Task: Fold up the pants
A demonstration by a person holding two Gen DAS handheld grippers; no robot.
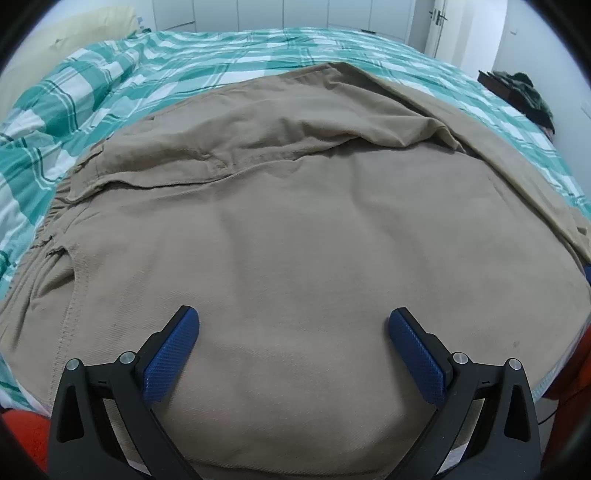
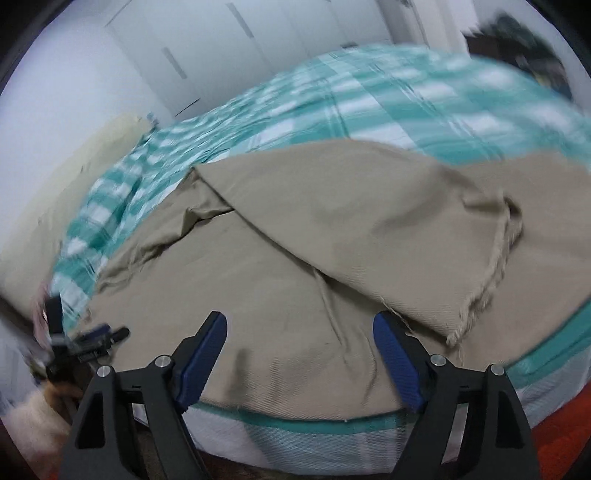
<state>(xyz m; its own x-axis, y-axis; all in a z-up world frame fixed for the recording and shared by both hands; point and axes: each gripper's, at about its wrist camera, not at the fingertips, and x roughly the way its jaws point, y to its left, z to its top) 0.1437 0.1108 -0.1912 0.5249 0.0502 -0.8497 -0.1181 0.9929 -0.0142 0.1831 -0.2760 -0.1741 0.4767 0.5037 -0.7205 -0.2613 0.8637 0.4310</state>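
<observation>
Pants (image 1: pixel 295 229): tan, spread on the bed, covering its near part up to the near edge; in the right wrist view (image 2: pixel 280 295) one leg lies folded diagonally across the rest, its frayed hem toward the bed's near right corner.
Waistband (image 1: pixel 59 206): gathered, at the left end of the pants, toward the bed's pillow side.
Left gripper (image 1: pixel 293 325): released, jaws spread wide, nothing between them; it hangs over the pants near the bed's near edge.
Right gripper (image 2: pixel 300 328): released, jaws wide apart, empty; it hangs over the pants at the bed's near edge, its right finger (image 2: pixel 397 358) just beside the folded leg's lower edge.
Bed (image 1: pixel 229 55): covered in a teal and white checked sheet, bare cloth showing beyond the pants on the far side.
Pillow (image 1: pixel 74 26): cream, at the bed's far left corner.
Dark clothing (image 1: pixel 524 92): heaped beside the bed's far right side.
Wardrobe doors (image 2: pixel 221 48): white, beyond the bed's far side; this view is motion-blurred.
</observation>
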